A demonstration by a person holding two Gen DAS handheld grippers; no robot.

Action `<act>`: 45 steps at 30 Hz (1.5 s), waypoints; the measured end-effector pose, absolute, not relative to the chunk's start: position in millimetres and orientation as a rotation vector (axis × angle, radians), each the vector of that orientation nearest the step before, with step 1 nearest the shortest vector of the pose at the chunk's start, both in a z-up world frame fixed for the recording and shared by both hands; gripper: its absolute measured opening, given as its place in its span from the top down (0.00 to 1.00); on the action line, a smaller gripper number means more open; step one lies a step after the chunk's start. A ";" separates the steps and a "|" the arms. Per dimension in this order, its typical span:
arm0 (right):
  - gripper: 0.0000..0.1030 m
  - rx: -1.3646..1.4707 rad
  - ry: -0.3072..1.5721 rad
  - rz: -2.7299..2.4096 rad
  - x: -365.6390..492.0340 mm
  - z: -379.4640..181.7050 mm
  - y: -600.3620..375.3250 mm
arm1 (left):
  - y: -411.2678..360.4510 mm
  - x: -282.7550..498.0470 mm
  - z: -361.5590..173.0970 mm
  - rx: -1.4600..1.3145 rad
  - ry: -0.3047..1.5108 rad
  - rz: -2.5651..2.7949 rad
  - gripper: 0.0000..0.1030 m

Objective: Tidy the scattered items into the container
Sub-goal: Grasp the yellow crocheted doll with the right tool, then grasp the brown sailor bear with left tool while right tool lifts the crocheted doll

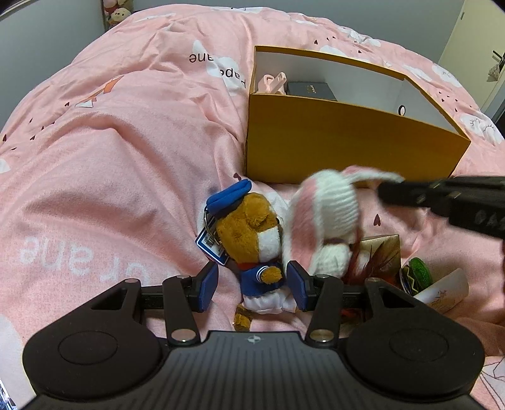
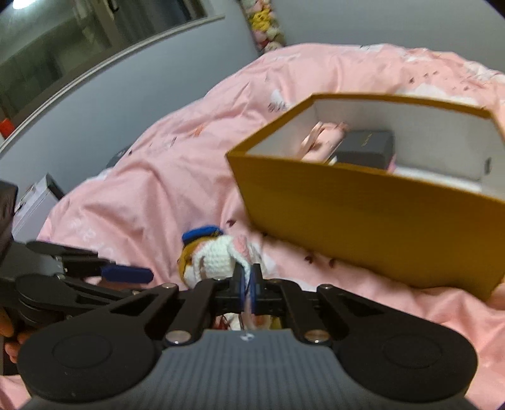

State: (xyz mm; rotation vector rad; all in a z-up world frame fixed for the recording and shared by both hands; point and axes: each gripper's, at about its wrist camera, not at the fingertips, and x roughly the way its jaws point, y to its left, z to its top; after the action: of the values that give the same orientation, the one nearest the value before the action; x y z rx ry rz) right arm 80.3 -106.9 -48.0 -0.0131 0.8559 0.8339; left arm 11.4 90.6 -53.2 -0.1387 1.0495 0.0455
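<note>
An open orange cardboard box [image 1: 347, 142] [image 2: 378, 220] stands on the pink duvet, with a pink item [image 1: 271, 83] and a small black box [image 1: 311, 90] inside. In front of it lie a brown plush in a blue sailor suit [image 1: 246, 233] [image 2: 202, 235] and a white-and-pink crocheted bunny [image 1: 325, 208] [image 2: 214, 255]. My left gripper [image 1: 254, 285] is open, its blue pads on either side of the brown plush's body, with a gap at the left pad. My right gripper [image 2: 249, 282] [image 1: 388, 189] is shut on the tip of the bunny's long ear, which is stretched out sideways.
To the right of the bunny lie a gold-and-red card [image 1: 382, 252], a green glittery item [image 1: 418, 272] and a white tube [image 1: 445, 290]. The duvet [image 1: 110, 157] is rumpled. A metal case [image 2: 34, 202] stands beside the bed, and plush toys [image 2: 265, 25] sit against the far wall.
</note>
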 end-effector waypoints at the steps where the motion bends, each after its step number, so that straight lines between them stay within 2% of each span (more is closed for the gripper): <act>1: 0.97 -0.014 0.844 0.816 79.9 -43.2 -110.6 | 90.9 11.2 -52.9 -0.140 1.047 0.044 0.45; 8: 0.96 0.028 0.756 0.738 76.8 -3.1 -138.9 | 89.5 12.0 -52.5 -0.138 1.036 0.015 0.45; 13: 0.96 -0.094 0.740 0.642 71.1 11.3 -139.1 | 86.0 16.5 -59.4 -0.167 1.045 -0.025 0.45; 20: 0.96 -0.233 0.776 0.551 72.7 -24.1 -121.2 | 72.5 31.7 -83.2 -0.127 1.092 0.002 0.45; 28: 0.96 -0.108 0.868 0.719 83.4 -45.3 -109.5 | 75.1 43.8 -104.5 -0.117 1.138 0.082 0.45; 31: 0.92 -0.069 0.894 0.769 85.2 -51.0 -106.9 | 79.3 45.5 -110.6 -0.132 1.155 0.098 0.46; 33: 0.84 -0.070 0.885 0.775 84.4 -49.2 -107.9 | 80.3 44.5 -111.1 -0.140 1.152 0.093 0.51; 35: 0.83 -0.074 0.869 0.779 83.2 -44.4 -112.1 | 81.3 43.3 -111.0 -0.148 1.153 0.085 0.56; 40: 0.82 -0.061 0.843 0.728 91.5 -35.4 -134.6 | 82.6 39.4 -109.4 -0.148 1.155 0.082 0.58; 45: 0.79 -0.053 0.925 0.597 115.5 -60.4 -147.4 | 84.8 35.2 -106.0 -0.151 1.157 0.086 0.58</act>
State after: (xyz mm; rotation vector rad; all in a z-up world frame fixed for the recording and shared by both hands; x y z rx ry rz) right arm 115.5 -147.4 -60.4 -0.0533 0.9251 0.5972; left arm 35.2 84.8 -106.0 -0.1510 1.1566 0.0863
